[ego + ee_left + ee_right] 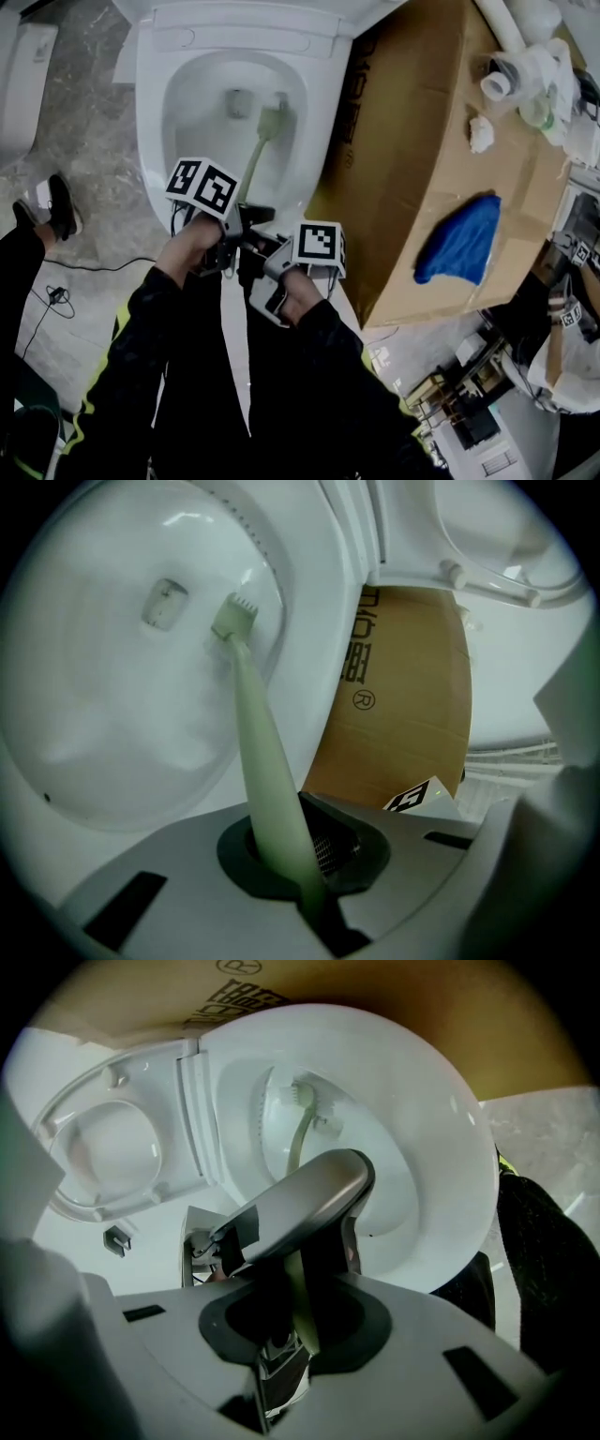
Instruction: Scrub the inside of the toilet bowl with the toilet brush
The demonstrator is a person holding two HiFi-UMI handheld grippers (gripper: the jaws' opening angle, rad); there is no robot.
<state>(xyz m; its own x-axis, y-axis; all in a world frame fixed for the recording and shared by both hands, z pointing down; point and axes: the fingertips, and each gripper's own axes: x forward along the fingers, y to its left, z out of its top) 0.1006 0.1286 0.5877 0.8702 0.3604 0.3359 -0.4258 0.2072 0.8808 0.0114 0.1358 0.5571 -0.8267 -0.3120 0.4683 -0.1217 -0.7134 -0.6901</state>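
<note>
The white toilet bowl [202, 84] stands open below me, its lid [103, 1157] raised. A pale green toilet brush [265, 131] reaches into it, with the bristled head [234, 616] against the bowl's inner wall near the rim. My left gripper [249, 216] is shut on the brush handle [267, 780], which runs up between its jaws. Just behind it, my right gripper [261, 261] is shut on the lower end of the same handle [302, 1321]. In the right gripper view the left gripper's body [291, 1204] hides most of the handle; the brush head [302, 1096] shows beyond it.
A big cardboard box [422, 169] stands tight against the toilet's right side, with a blue cloth [461, 239] and white clutter [525, 75] on top. On the floor at left are a shoe [58, 206], a thin cable [94, 267] and another white fixture [23, 75].
</note>
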